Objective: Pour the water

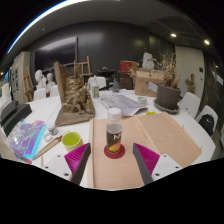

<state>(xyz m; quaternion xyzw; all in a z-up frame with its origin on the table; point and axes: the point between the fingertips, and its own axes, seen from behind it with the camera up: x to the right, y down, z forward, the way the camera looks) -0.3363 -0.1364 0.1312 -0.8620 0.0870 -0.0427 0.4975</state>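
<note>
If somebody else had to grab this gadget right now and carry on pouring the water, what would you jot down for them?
Gripper: open, holding nothing.
Bottle, dark cap on, stands upright on a red coaster on the brown mat, just ahead of the fingers, between their tips.
Yellow-green cup sits off the mat, beside the bottle.
Done: approach lined up on the bottle.
Left: close on the bottle, lift, pour. Whether the cup is the target, I can't tell.

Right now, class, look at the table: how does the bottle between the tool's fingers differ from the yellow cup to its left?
The bottle is tall, narrow and capped; the cup is low, wide and open-topped. The bottle is dark with a pale label and white cap; the cup is plain yellow-green. The bottle stands on a red coaster between the open tool's fingers; the cup sits outside them. Both stand upright on the table.
</note>
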